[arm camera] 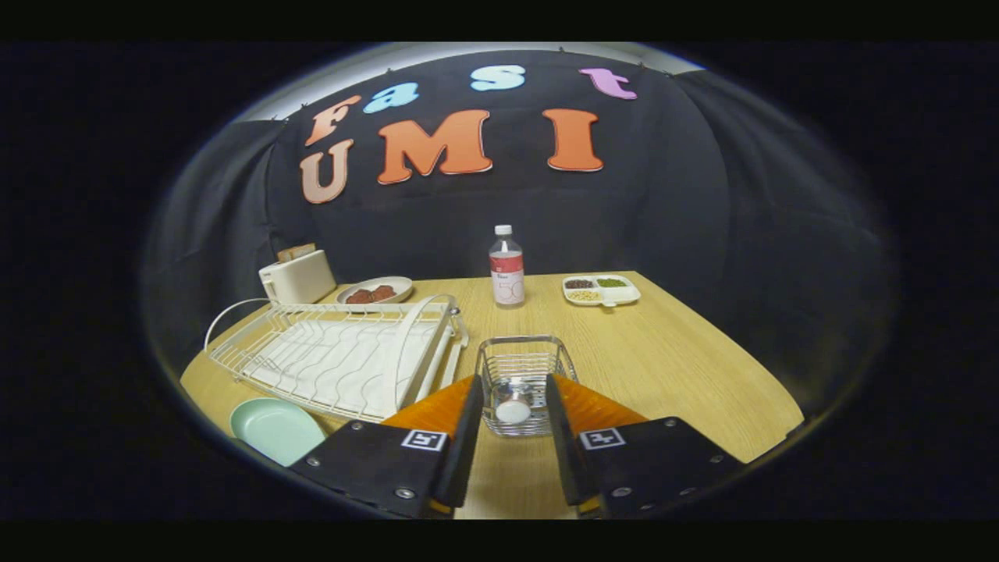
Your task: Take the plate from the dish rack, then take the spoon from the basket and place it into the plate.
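Wooden table (663, 351) is showing under black cloth walls. I'm holding the gripper (511, 402) spread wide, gripping nothing, its fingers flanking the wire basket (524, 367), where the spoon (513, 410) is lying. Pale green plate (275, 428) is sitting on the table, beside the white dish rack (335, 355).

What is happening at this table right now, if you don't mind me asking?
A person is working a handheld gripper over a wooden table. Its fingers are open and empty, lined up on the wire basket just ahead, where the spoon lies inside. The green plate already sits on the table beside the white dish rack, so the plate step looks done and the spoon pickup appears to be next.
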`<state>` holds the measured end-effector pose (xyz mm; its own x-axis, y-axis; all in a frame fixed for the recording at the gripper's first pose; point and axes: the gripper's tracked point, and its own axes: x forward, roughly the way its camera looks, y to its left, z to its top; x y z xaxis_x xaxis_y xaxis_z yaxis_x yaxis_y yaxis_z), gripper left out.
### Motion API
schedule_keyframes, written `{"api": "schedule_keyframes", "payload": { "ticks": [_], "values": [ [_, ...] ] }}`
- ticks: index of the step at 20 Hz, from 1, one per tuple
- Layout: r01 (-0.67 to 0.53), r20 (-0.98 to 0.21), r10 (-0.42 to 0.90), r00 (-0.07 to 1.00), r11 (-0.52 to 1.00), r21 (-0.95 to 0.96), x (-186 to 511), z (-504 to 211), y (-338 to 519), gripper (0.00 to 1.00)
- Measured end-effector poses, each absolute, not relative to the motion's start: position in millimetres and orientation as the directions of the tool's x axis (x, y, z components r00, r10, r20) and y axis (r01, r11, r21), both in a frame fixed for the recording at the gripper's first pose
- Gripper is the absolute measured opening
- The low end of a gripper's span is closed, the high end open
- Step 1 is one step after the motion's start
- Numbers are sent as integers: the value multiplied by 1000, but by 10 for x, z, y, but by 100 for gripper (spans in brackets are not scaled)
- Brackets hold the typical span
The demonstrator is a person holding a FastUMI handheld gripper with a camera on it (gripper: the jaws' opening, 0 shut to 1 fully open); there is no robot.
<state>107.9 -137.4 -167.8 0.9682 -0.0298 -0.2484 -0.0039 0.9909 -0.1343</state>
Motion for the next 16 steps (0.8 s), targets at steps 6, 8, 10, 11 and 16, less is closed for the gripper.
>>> {"api": "schedule_keyframes", "payload": {
  "ticks": [6, 8, 10, 11, 16],
  "values": [
    [23, -249, -55, 967, 991, -128, 1041, -1564, -1459, 6],
    [32, -245, -61, 967, 992, -124, 960, -1465, -1463, 5],
    [56, -215, -87, 973, 988, -144, 859, -1312, -1485, 5],
    [66, -199, -97, 975, 986, -156, 805, -1223, -1471, 5],
    [111, -130, -134, 982, 979, -172, 395, -809, -1234, 5]
  ]
}}
